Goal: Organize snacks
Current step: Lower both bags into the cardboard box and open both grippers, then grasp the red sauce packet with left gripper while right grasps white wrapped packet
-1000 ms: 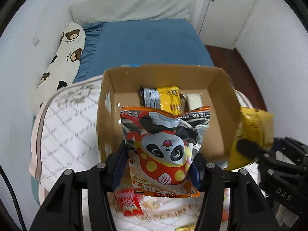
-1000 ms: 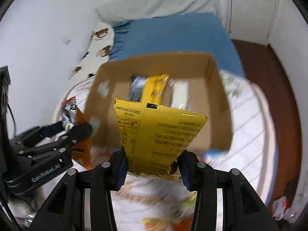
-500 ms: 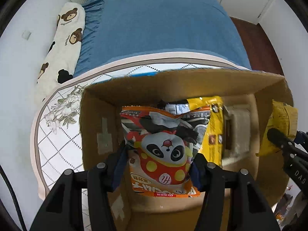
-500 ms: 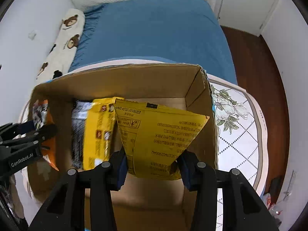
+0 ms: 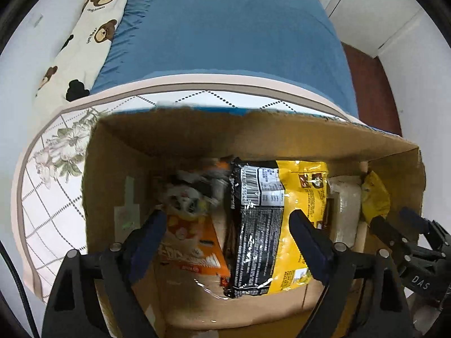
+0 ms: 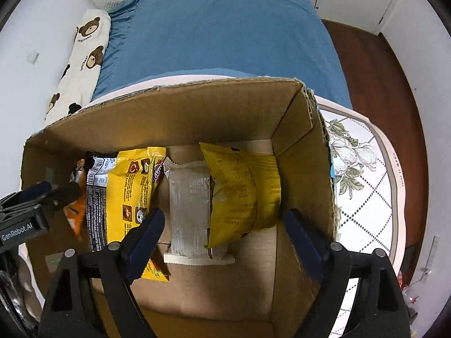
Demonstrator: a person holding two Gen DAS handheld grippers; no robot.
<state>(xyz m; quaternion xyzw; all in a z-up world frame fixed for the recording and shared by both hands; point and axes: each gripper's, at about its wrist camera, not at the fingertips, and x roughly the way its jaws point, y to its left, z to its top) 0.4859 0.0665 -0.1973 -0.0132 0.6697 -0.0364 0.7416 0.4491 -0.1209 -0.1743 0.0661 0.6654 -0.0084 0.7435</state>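
Right wrist: cardboard box (image 6: 174, 118) with yellow bag (image 6: 239, 191), white packet (image 6: 188, 205).

bed: blue sheet (image 5: 225, 42) spread flat | bear-print pillow (image 5: 84, 39) along its left edge by the wall | quilted floral cover (image 6: 366, 186) at the bed's near end | wooden floor (image 6: 380, 90) right | white door (image 5: 375, 8) top right
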